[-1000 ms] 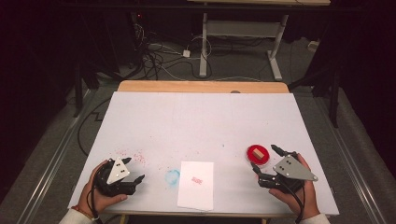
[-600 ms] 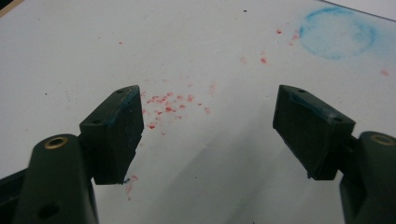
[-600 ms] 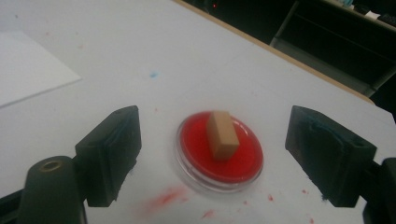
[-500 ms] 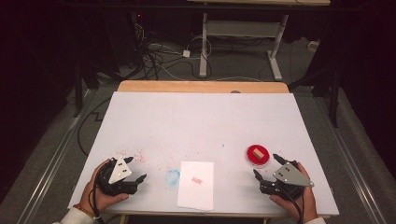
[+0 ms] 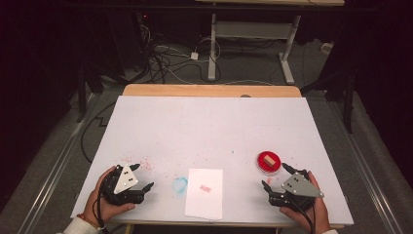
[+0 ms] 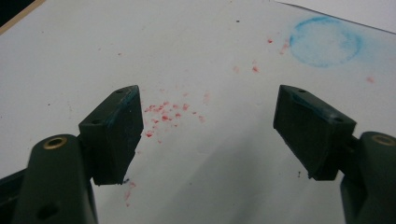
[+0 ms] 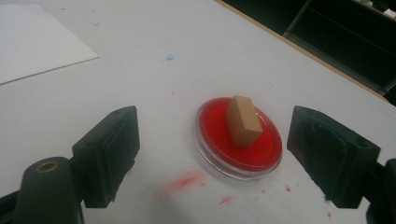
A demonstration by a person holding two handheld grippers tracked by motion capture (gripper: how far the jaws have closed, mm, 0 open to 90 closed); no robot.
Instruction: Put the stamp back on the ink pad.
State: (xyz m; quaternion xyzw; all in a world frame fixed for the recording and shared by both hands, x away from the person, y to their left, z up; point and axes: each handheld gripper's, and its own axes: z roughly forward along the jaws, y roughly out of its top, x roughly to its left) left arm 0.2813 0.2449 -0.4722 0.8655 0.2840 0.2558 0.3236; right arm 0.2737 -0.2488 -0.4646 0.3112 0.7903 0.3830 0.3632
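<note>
1. Stamp (image 7: 243, 120) – a small wooden block – sits on the red ink pad (image 5: 269, 162), tilted, in the pad's round dish at the right near part of the table (image 5: 209, 126). Nothing holds it.
2. Right gripper (image 5: 275, 177) is just on the near side of the pad, jaws spread wide and empty. In the right gripper view the stamp lies ahead between the two jaws, apart from both.
3. Left gripper (image 5: 142, 176) rests at the left near edge of the table, jaws released too, nothing between them but bare table and red ink specks (image 6: 166, 114).
4. Paper (image 5: 205, 193) lies between the two grippers, near the front edge. It already carries one red mark (image 5: 206, 187) about at its middle, so by my reading the stamping itself looks done.
5. Blue ring stain (image 5: 179, 185) sits just left of the paper, on the table, not on the sheet.
6. Judgement: stamp back on the pad, both grippers free – this looks like the end of a cycle. Left to do, if anything: another print would need the stamp picked up again from the pad and pressed on the sheet.
</note>
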